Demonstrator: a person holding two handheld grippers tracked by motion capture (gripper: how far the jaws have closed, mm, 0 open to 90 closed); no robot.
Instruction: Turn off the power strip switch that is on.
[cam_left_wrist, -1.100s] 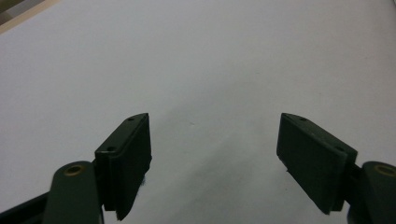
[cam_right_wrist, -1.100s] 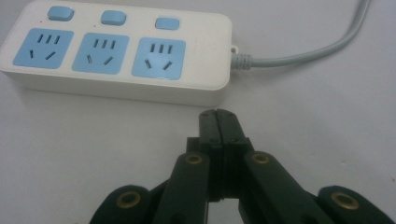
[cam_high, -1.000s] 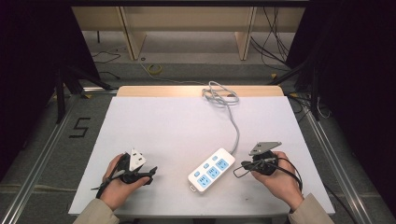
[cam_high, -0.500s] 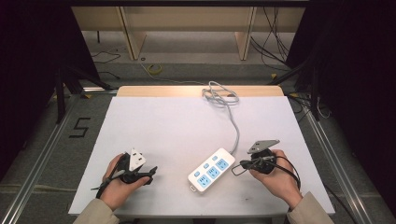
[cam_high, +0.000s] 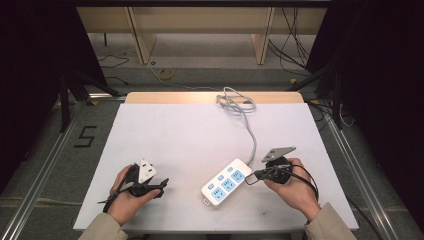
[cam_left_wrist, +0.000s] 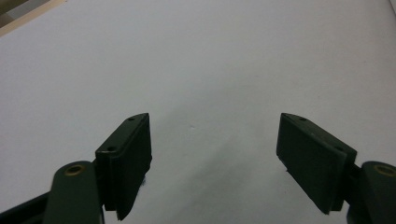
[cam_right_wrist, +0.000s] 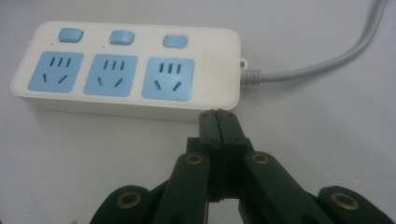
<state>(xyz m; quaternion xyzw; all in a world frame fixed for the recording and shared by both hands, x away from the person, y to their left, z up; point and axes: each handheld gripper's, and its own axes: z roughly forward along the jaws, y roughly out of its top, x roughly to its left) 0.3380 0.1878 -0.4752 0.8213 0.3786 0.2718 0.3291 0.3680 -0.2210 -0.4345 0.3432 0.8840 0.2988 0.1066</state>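
A white power strip with three blue sockets and three blue switches lies flat near the table's front, angled. Its grey cable runs to a coil at the back edge. In the right gripper view the power strip lies just beyond my right gripper, whose jaws are shut with nothing between them, tips close to the strip's near edge by the cable end. In the high view the right gripper points left at the strip. My left gripper stands open over bare tabletop, the left gripper resting at front left.
The white tabletop has a wooden strip along its back edge. Past it are floor cables and cabinet legs. Dark curtains flank both sides, and a "5" mark is on the floor at left.
My right gripper has crept slightly left toward the strip's cable end. The left hand has stayed put.
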